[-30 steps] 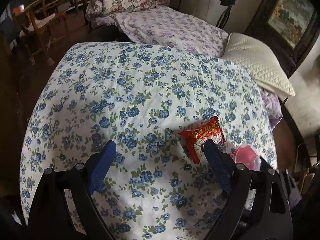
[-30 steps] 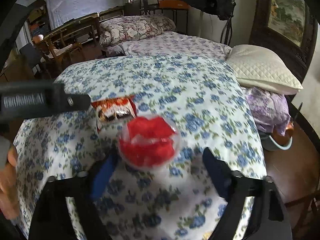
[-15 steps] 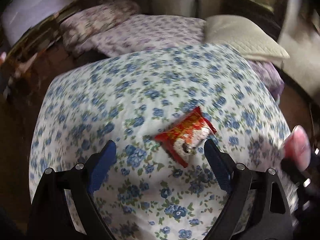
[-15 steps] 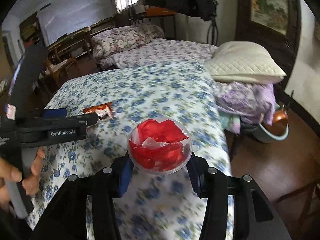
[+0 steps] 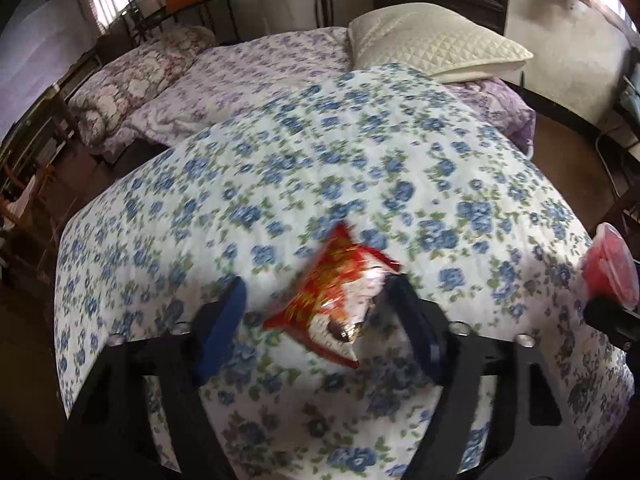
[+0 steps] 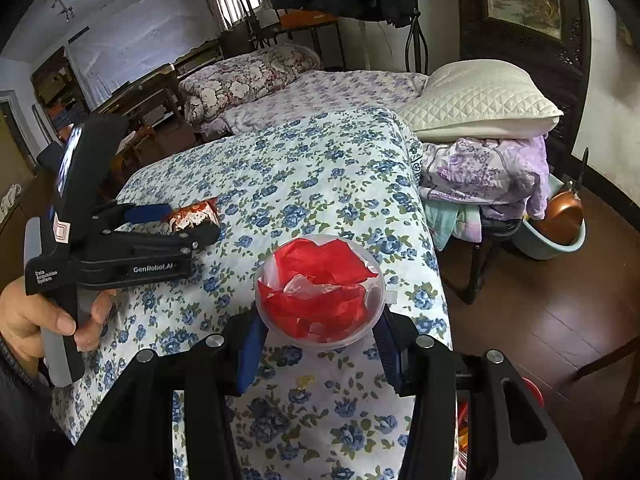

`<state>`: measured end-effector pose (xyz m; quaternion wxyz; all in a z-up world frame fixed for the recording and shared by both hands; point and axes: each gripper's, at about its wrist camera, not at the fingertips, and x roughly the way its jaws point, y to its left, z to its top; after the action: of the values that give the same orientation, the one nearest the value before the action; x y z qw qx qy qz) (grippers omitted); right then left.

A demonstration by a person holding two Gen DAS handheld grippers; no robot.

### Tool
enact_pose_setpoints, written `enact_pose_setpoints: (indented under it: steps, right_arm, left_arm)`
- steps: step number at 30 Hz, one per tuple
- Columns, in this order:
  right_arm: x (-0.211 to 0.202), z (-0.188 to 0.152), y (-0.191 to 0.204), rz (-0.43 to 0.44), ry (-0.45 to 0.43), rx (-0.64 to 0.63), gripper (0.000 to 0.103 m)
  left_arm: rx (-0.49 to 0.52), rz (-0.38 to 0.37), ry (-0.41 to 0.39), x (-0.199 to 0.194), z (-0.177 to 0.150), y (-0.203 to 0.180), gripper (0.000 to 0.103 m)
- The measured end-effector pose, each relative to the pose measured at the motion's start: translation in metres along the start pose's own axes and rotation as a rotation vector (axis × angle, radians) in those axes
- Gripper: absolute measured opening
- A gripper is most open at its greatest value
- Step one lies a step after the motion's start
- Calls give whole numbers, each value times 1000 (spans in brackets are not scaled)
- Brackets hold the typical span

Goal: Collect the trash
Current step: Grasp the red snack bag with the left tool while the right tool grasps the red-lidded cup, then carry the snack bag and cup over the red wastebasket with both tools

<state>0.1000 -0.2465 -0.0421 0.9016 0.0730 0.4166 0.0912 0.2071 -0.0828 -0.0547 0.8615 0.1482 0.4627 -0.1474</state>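
A red and white snack packet [image 5: 336,300] lies on the blue-flowered quilt [image 5: 360,160]. My left gripper [image 5: 314,320] straddles it with its jaws closing. The right pad touches the packet's edge, while a gap remains at the left pad. In the right wrist view the same left gripper [image 6: 188,226], held by a hand [image 6: 44,320], sits around the packet [image 6: 196,214]. My right gripper [image 6: 320,328] is shut on a clear plastic cup [image 6: 320,288] stuffed with red paper, held above the quilt near the bed's right edge. That cup [image 5: 610,276] shows at the far right of the left wrist view.
A white quilted pillow [image 6: 480,100] and a rolled floral duvet [image 6: 248,76] lie at the bed's far end. Purple bedding [image 6: 488,172] is piled on a stool by the bed, beside a basin with a copper pan [image 6: 560,220]. Wooden floor [image 6: 540,320] lies to the right.
The left gripper has rolled and come down over the snack packet, its jaws narrowing around it. The right gripper closed on the cup and carried it toward the bed's right edge.
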Motion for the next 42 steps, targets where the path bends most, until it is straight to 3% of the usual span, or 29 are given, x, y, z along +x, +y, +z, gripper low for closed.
enact_pose_setpoints:
  steps: [4,7,10,21,27,35,42]
  right_arm:
    - [-2,0,-1,-1,-5,4,49]
    - [-4,1,-3,-2,-11,10,49]
    - [-10,3,-5,5,-17,13,49]
    - [-38,-9,-14,-25,-35,10,49]
    - [-66,-32,-54,-69,-54,86,49]
    - [-113,-74,-125,-162,-112,198,49]
    - [-118,-124,-180,-227,-65,235,49]
  left_arm:
    - [67,1,-11,-3,1,-19,33]
    - [76,23,1,-5,0,-28,32]
    - [22,-18,23,-12,-3,-26,32]
    - [7,-43,-5,-48,-7,-70,32]
    - [43,-86,-22,-63,-7,-117,32]
    - [137,-205,-29,-77,-8,-190,32]
    - [245,-328,3,-81,-21,-261,32]
